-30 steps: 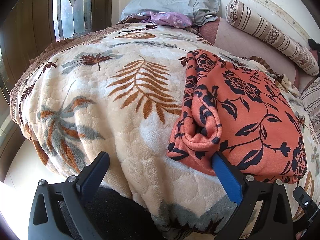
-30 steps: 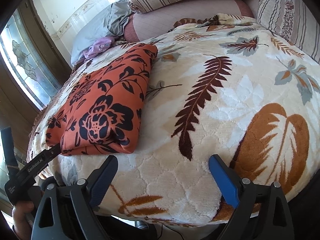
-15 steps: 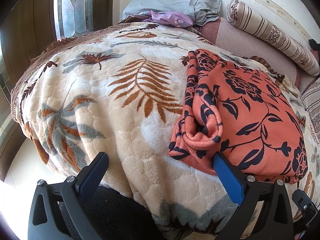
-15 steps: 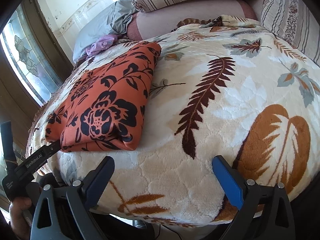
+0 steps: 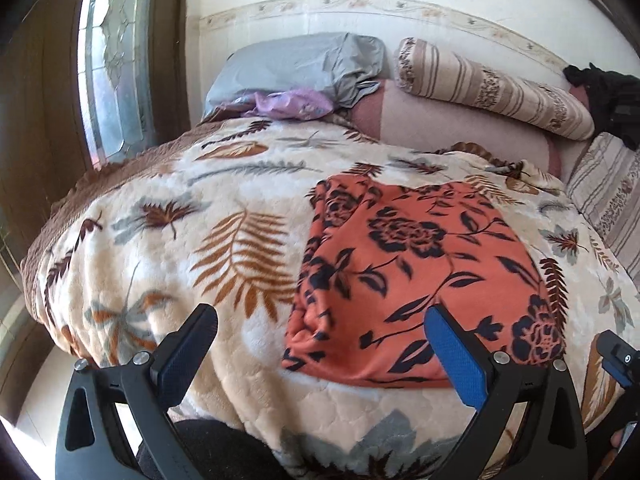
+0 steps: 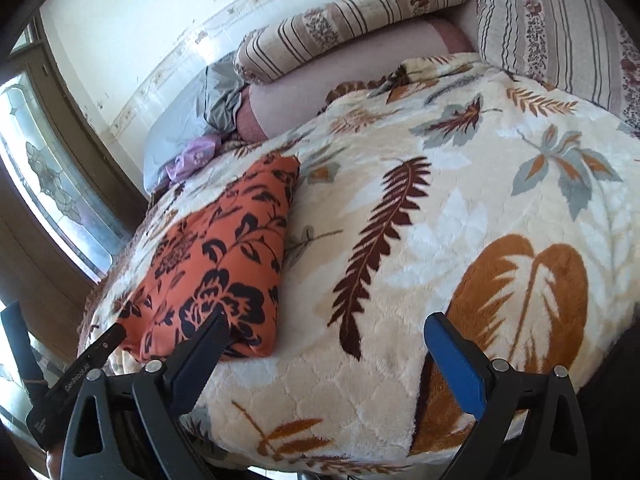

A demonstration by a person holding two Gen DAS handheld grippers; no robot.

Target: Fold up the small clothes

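Evidently folded, the orange floral garment [image 5: 404, 280] lies on the bed [image 5: 168, 264]; both hand-held grippers, left [image 5: 320, 344] and right [image 6: 326, 350], gape wide, empty. A careless snag could undo the fold.

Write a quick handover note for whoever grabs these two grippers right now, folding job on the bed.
Left hand-held gripper: open, empty, near the bed's edge.
Right hand-held gripper: open, empty, to the right of the garment.
Orange floral garment: lies folded into a compact rectangle on the leaf-print blanket, nothing gripping it.
Done: the fold looks finished.
Left: possibly tidy the bunched left edge; no other clothes clearly waiting.
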